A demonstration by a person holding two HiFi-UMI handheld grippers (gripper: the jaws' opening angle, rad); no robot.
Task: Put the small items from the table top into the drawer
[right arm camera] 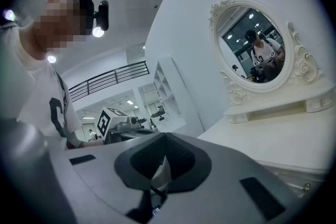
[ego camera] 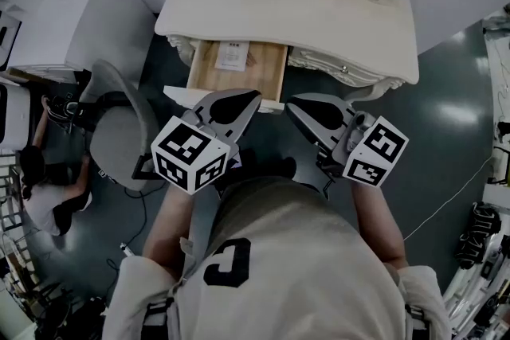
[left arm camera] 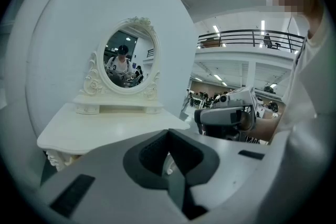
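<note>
A white dressing table [ego camera: 319,12] stands ahead of me, and its top shows nothing loose on it. Its wooden drawer [ego camera: 263,72] is pulled open, with a white card [ego camera: 233,56] lying inside. My left gripper [ego camera: 249,98] hovers just in front of the drawer's front edge, jaws shut and nothing between them. My right gripper [ego camera: 295,104] hangs beside it at the drawer's right corner, also shut and empty. The left gripper view has its gripper [left arm camera: 168,135] shut before the table top [left arm camera: 105,126]. The right gripper view has its gripper [right arm camera: 165,137] shut near the table top [right arm camera: 286,139].
An oval mirror [left arm camera: 126,63] in an ornate frame stands at the back of the table. A grey chair [ego camera: 119,141] sits left of the table, and a person [ego camera: 44,191] is low on the floor beyond it. Cables and equipment [ego camera: 478,235] lie at the right.
</note>
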